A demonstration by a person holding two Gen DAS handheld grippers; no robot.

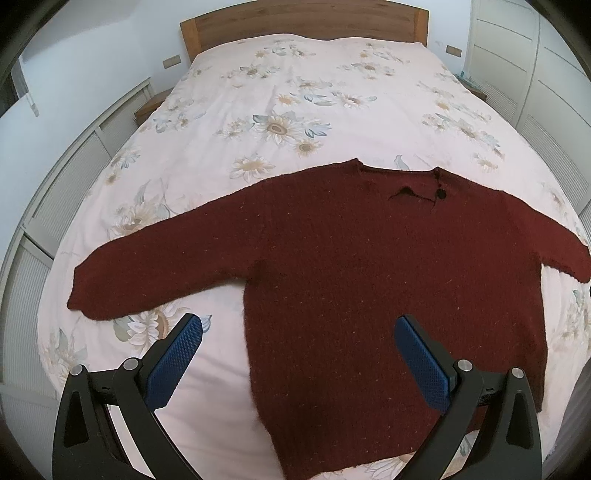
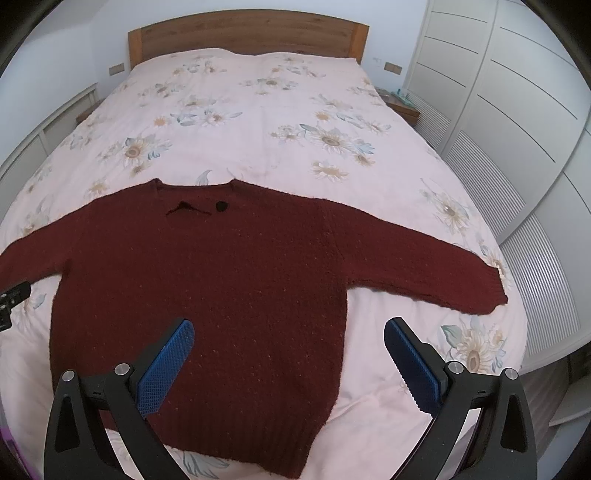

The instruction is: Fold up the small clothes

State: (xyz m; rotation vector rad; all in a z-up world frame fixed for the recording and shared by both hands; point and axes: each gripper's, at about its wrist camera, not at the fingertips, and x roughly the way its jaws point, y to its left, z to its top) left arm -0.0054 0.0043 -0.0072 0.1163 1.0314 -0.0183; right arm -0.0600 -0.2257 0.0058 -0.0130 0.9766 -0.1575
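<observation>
A small dark red knitted sweater [image 1: 351, 266] lies flat on the bed, neck away from me, both sleeves spread out sideways; it also shows in the right wrist view [image 2: 221, 277]. A black button [image 2: 221, 206] sits at its neck opening. My left gripper [image 1: 299, 328] is open and empty, hovering above the sweater's lower left side, its left finger over the sheet and its right finger over the knit. My right gripper [image 2: 290, 330] is open and empty above the sweater's lower right side. Part of the left gripper [image 2: 13, 299] shows at the right wrist view's left edge.
The bed has a pink floral cover [image 1: 295, 92] and a wooden headboard [image 1: 303, 22]. White louvred wardrobe doors [image 2: 517, 147] run along the right side and white cabinets [image 1: 55, 184] along the left. Small bedside tables [image 2: 402, 105] stand by the headboard.
</observation>
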